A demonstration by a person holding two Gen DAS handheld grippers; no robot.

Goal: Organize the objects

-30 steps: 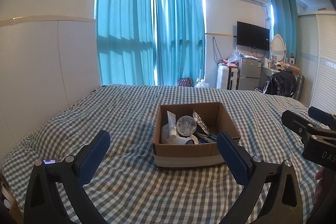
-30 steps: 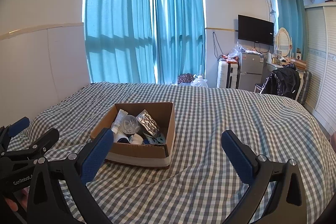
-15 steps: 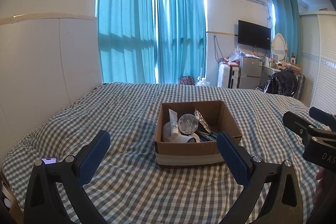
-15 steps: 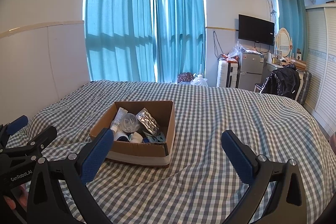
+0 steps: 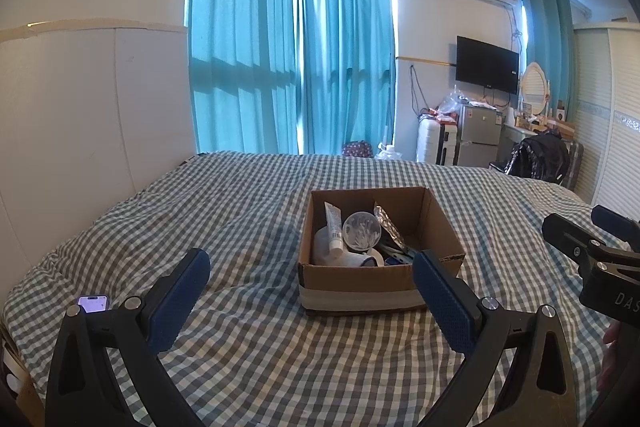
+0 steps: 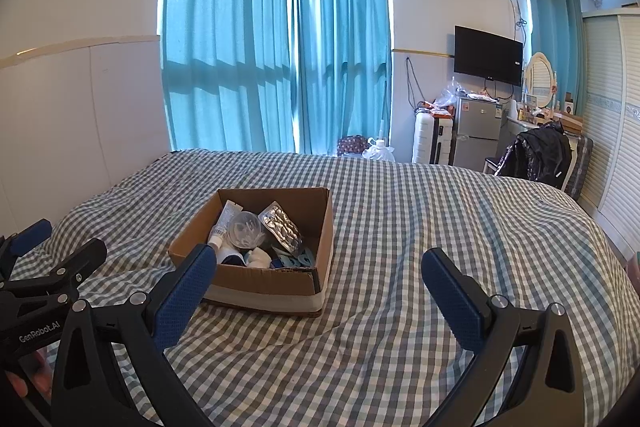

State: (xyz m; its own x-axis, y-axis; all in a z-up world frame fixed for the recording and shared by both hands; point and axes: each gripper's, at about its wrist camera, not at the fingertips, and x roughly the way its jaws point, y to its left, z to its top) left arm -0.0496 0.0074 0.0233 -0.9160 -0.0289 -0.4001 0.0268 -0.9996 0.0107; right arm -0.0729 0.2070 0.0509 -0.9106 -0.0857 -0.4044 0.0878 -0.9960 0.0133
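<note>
Currently both grippers, left (image 5: 310,277) and right (image 6: 318,277), hover with jaws wide and empty over the bed (image 5: 248,347), box (image 5: 360,291) of clutter sitting ahead; risk: soft quilt lets box tip or slide if one wall gets nudged.

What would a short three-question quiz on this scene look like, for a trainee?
1. True or false: both grippers are holding something.
2. Where do the white tube and the foil blister pack lie?
A. loose on the bedspread
B. in the cardboard box
C. on the fridge
3. What small lit thing lies on the checked bedspread near the left gripper's fingers?

Key
1. False: the left gripper and the right gripper are both open and hold nothing.
2. B, the cardboard box.
3. A phone, its screen lit.
</note>
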